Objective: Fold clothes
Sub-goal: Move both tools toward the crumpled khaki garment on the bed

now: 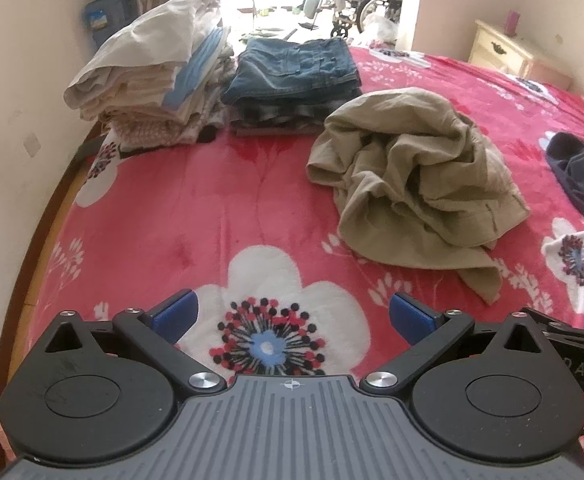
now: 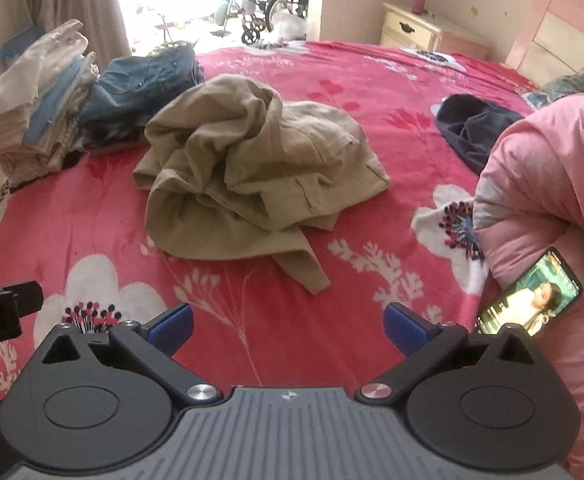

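Left-wrist view looks steeply down over the left tongs (image 1: 292, 316), whose blue fingers (image 1: 174, 312) stand spread wide with nothing between them, hovering above a white flower on the red floral bedspread (image 1: 212, 200). Far ahead and to the left of these tongs sits a stack of folded pale clothes (image 1: 152, 76), with a stack of folded jeans (image 1: 296, 80) just beside it on the right. Ahead and to the right lies the crumpled khaki garment (image 1: 416, 180), apart from the tongs and untouched. Farther right is a dark garment (image 1: 580, 172) near the frame's edge. In the right-wrist view the right tongs (image 2: 288, 324) tilt down in the same way, fingers equally spread and empty, over bare bedspread (image 2: 372, 80); the khaki garment (image 2: 252, 168) lies just ahead and slightly left, one loose end trailing toward them. To the right of the tongs a pink quilt (image 2: 552, 184) is bunched up, and a phone (image 2: 532, 296) with a lit screen leans against it.
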Demonstrator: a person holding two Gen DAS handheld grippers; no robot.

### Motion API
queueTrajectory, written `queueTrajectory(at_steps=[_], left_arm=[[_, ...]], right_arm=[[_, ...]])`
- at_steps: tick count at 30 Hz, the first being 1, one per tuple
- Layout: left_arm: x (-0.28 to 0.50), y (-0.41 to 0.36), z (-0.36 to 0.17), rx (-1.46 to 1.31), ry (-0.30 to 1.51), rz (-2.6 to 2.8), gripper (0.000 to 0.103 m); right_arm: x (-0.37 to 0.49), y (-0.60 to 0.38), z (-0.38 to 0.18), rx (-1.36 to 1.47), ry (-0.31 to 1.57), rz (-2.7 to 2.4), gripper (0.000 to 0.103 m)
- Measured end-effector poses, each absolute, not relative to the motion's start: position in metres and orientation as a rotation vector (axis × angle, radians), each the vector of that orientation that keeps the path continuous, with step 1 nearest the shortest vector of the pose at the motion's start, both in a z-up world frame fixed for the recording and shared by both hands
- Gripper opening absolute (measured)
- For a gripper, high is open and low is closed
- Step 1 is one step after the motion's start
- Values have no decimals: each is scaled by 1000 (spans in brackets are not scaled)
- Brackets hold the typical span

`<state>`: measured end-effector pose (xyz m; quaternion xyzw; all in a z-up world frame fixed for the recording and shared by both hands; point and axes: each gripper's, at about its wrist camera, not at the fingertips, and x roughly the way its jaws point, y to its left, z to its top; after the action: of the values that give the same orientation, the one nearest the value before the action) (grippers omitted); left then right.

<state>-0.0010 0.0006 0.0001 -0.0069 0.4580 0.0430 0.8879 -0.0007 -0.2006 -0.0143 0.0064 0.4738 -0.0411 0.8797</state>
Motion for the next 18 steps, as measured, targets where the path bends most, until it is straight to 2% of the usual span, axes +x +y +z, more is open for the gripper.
queueTrajectory(at_steps=[18], left_arm=[[-4, 5, -3, -12, 973, 107, 103]], right_arm=[[1, -193, -15, -6, 1006, -89, 103]])
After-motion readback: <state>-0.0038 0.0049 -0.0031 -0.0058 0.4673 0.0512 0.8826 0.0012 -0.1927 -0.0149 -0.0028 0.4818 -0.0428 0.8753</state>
